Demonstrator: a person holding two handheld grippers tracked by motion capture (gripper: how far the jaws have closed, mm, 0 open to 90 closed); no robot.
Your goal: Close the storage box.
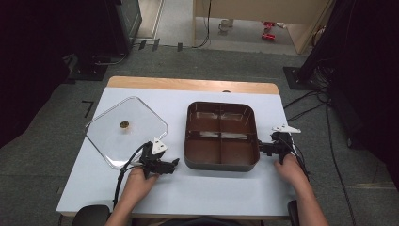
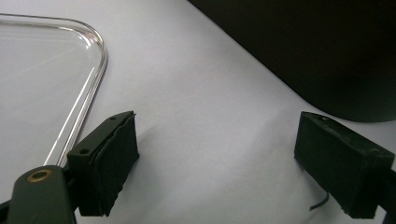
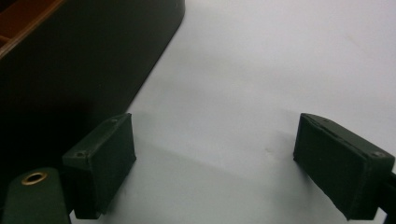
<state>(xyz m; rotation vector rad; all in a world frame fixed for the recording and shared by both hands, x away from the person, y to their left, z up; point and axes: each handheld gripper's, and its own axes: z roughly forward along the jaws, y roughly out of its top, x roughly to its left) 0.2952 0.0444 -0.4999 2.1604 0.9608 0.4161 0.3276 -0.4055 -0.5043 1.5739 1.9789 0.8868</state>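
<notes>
Both claws spread and empty, flanking the tray.

I see the white worktop [image 1: 197,188] carrying a brown, glossy four-compartment tray [image 1: 221,135], empty, squarish with rounded corners. A clear square lid [image 1: 126,129] with a small knob lies flat to its left. My left claw [image 1: 162,165] sits between lid and tray; my right claw [image 1: 268,148] is just beside the tray's right wall.

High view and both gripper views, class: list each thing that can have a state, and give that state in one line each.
Brown tray: uncovered, four compartments, all empty.
Clear lid: off the tray, lying flat on the table to its left.
Left gripper: open, holding nothing, between lid and tray.
Right gripper: open, holding nothing, beside the tray's right wall.
</notes>
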